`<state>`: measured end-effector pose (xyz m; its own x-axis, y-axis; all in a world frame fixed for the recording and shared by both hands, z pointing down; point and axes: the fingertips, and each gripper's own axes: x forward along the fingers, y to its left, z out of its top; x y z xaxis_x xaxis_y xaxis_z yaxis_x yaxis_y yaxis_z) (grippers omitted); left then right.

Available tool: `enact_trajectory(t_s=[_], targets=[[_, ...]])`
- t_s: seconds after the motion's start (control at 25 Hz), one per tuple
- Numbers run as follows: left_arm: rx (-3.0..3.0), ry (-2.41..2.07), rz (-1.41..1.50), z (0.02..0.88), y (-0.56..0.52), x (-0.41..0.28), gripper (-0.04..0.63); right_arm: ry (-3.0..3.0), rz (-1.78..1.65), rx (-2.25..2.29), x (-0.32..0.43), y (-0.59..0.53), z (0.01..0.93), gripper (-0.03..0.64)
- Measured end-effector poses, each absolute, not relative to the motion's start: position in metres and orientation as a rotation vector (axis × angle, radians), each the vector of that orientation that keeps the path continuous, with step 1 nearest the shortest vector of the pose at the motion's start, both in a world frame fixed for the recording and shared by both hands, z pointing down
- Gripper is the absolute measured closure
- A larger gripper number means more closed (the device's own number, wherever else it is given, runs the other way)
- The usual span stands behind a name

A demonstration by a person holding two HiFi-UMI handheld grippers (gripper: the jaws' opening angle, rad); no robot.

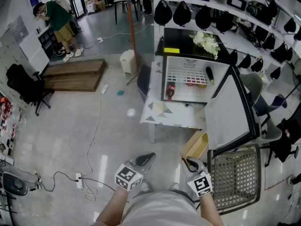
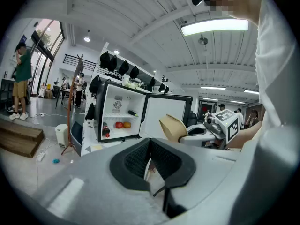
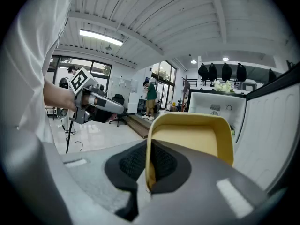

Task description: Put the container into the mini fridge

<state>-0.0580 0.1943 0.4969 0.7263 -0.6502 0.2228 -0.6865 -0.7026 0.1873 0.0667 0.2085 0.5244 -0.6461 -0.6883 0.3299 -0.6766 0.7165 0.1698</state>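
Observation:
My right gripper (image 1: 192, 164) is shut on the near wall of a yellow open container (image 1: 196, 144), held low in front of me. In the right gripper view the container (image 3: 193, 138) sits tilted, with one wall pinched between the pads (image 3: 149, 172). The mini fridge (image 1: 187, 80) stands on a low table (image 1: 162, 113), its door (image 1: 229, 111) swung wide to the right. My left gripper (image 1: 145, 161) is shut and empty, level with the right one and to its left. In the left gripper view, the fridge (image 2: 119, 116) is ahead and the container (image 2: 173, 128) is to the right.
A drink bottle (image 1: 170, 91), red and orange fruit (image 1: 191, 84) and a dark bottle (image 1: 209, 75) are inside the fridge. Flowers (image 1: 206, 42) lie on top. A wicker chair (image 1: 235, 178) is close on my right. Cables and a power strip (image 1: 80, 180) cross the floor on the left.

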Motion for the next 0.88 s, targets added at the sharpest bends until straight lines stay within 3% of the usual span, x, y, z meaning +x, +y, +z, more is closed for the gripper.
enact_trajectory(t_s=[0.52,0.88], targets=[[2.673,-1.027,0.160,0.508,0.186,-0.142,0.586,-2.501,-0.022,1.185,0.004,0.200,0.525,0.611],[2.654,-0.960,0.167,0.526,0.166,-0.144,0.586,-2.451,0.041,1.220,0.003,0.190,0.540,0.611]])
